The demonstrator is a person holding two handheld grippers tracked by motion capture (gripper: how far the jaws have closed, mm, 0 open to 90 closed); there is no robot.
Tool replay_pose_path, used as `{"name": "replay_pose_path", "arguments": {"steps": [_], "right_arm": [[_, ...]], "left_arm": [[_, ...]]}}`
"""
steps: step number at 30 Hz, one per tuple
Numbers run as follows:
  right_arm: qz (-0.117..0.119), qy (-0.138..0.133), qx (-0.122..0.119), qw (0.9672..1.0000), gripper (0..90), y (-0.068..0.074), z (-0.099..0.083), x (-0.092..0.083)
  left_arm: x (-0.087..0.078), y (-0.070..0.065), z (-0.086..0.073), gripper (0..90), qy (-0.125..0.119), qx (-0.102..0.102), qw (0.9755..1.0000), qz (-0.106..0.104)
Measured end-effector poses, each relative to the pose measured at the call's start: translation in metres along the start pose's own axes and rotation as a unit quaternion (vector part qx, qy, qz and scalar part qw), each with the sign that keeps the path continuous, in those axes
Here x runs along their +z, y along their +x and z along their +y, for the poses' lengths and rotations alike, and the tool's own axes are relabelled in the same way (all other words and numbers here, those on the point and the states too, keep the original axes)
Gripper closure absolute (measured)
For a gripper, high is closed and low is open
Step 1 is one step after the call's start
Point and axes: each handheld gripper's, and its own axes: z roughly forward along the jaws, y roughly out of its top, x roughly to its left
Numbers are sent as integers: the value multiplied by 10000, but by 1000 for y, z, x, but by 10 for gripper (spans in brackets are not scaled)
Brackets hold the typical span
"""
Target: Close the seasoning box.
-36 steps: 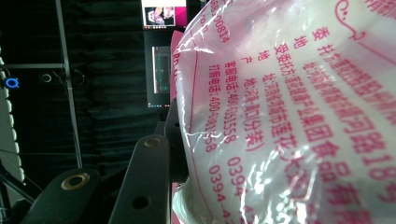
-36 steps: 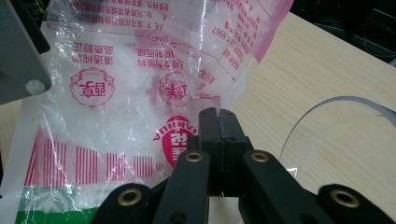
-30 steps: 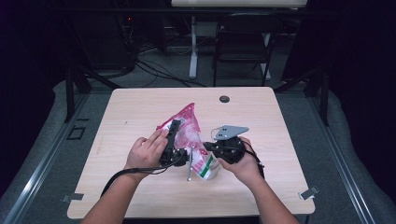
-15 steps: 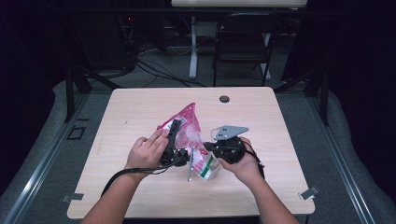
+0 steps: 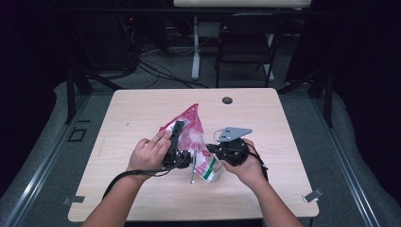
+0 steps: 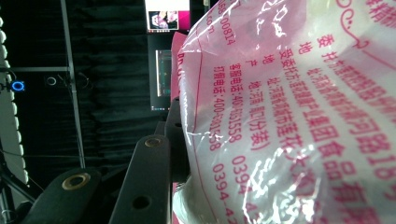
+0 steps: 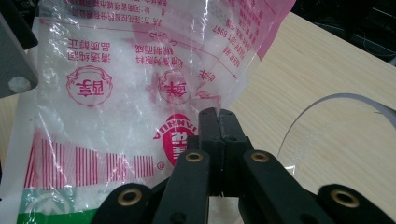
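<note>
A: Which surface is shown to carry everything?

B: The table (image 5: 142,113), a pale wood top, is seen from above; its far part is bare apart from a small dark disc (image 5: 227,100). The work is kept near the person's edge, presumably so that both hands reach it.

A: Where is the bag located, and how is it held?

B: The pink-printed plastic bag (image 5: 189,130), partly filled with white granules, is raised at the middle of the table, its pointed corner upward. It is supported from two sides. The left tongs (image 5: 176,142) are set against its left flank, partly closed; in the left gripper view the film (image 6: 289,116) is pressed against one jaw, though whether it is pinched cannot be told. The right tongs (image 7: 218,122) are closed fully on a fold of the film at the bag's lower part.

A: Why is such a hold judged useful?

B: The bag is probably steadied so that its contents can be directed into the clear cup (image 5: 210,169) below it, whose rim (image 7: 327,107) is visible beside the right tongs.

A: Is anything smaller noted?

B: A thin spoon-like utensil (image 5: 193,165) is laid just left of the cup.
</note>
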Motion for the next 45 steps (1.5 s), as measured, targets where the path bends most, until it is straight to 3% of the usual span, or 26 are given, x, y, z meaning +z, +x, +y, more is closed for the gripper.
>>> {"name": "replay_pose_path", "arguments": {"steps": [28,45], "right_arm": [[-32,13,-25,10000,900,1,0,0],[-34,-94,-21,9999,900,1,3,-5]], "left_arm": [[-1,2,0,702,51,-32,10000,-60],[-2,8,0,704,-13,-82,10000,39]]}}
